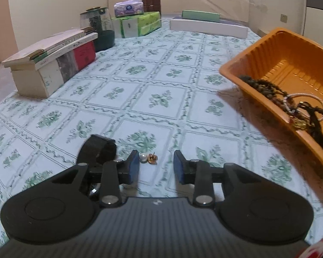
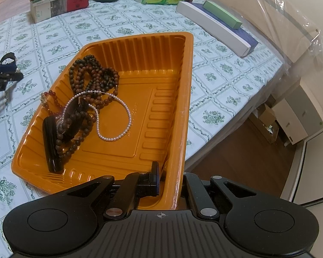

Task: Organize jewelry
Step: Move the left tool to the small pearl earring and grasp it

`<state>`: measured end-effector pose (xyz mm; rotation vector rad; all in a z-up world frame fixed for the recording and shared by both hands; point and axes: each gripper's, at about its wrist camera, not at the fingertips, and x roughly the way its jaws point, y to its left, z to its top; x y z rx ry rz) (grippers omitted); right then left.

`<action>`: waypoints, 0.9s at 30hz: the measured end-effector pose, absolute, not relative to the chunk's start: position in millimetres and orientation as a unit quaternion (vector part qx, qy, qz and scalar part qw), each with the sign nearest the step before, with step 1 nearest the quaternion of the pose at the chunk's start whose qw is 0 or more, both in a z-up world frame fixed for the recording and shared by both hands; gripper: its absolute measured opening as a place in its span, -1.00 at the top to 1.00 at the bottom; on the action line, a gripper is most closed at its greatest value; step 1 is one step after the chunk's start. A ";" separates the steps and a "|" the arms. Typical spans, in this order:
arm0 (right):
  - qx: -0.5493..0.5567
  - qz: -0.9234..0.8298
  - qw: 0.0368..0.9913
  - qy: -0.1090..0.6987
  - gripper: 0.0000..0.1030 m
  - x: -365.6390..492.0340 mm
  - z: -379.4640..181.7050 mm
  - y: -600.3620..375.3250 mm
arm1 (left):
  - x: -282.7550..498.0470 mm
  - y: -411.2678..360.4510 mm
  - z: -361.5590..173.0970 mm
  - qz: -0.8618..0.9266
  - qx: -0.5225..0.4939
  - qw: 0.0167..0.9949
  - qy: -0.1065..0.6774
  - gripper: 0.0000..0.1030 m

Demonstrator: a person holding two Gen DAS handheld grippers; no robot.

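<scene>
My left gripper (image 1: pixel 156 166) is open, low over the floral cloth. A pearl earring (image 1: pixel 143 157) and a small gold earring (image 1: pixel 152 159) lie between its fingertips, close to the left pad (image 1: pixel 134 165). A black watch strap (image 1: pixel 98 150) lies just left of that pad. My right gripper (image 2: pixel 169 180) is shut on the near wall of the orange tray (image 2: pixel 184 99) and holds it tilted. In the tray lie brown bead necklaces (image 2: pixel 92 73), a pearl necklace (image 2: pixel 114 137) and a black bangle (image 2: pixel 50 144). The tray also shows at the right of the left wrist view (image 1: pixel 275 49).
Stacked books (image 1: pixel 51 62), a dark jar (image 1: pixel 99 28), green tissue packs (image 1: pixel 137 23) and a long white box (image 1: pixel 206 28) stand along the far side of the bed. The bed's edge drops to a wooden floor (image 2: pixel 236 161) at the right.
</scene>
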<state>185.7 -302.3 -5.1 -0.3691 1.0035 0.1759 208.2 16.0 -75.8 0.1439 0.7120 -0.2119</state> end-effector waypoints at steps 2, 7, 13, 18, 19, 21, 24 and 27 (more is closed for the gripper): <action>-0.176 0.084 0.857 0.477 0.91 185.8 -5.1 -302.2 | 200.7 14.6 -74.5 -0.120 0.061 0.927 0.349 0.39; -0.176 0.084 0.857 0.478 0.91 186.0 -5.2 -301.8 | 175.8 7.3 -71.8 -0.136 0.061 0.926 0.346 0.39; -0.175 0.084 0.857 0.478 0.91 186.3 -5.4 -301.7 | 189.5 14.1 -76.0 -0.097 0.074 0.932 0.342 0.39; -0.172 0.083 0.857 0.479 0.91 186.1 -5.8 -302.0 | 204.7 12.2 -78.0 -0.097 0.090 0.931 0.339 0.39; -0.170 0.083 0.857 0.479 0.91 185.8 -5.5 -302.5 | 207.0 11.2 -78.1 -0.098 0.092 0.931 0.339 0.39; -0.169 0.083 0.857 0.480 0.91 185.6 -5.7 -303.2 | 210.8 10.6 -78.4 -0.101 0.095 0.930 0.341 0.40; -0.168 0.083 0.856 0.481 0.91 184.9 -5.8 -303.6 | 209.5 9.7 -78.4 -0.108 0.093 0.928 0.345 0.55; -0.168 0.083 0.856 0.481 0.91 185.0 -5.9 -303.3 | 203.1 6.0 -77.8 -0.115 0.098 0.926 0.346 0.73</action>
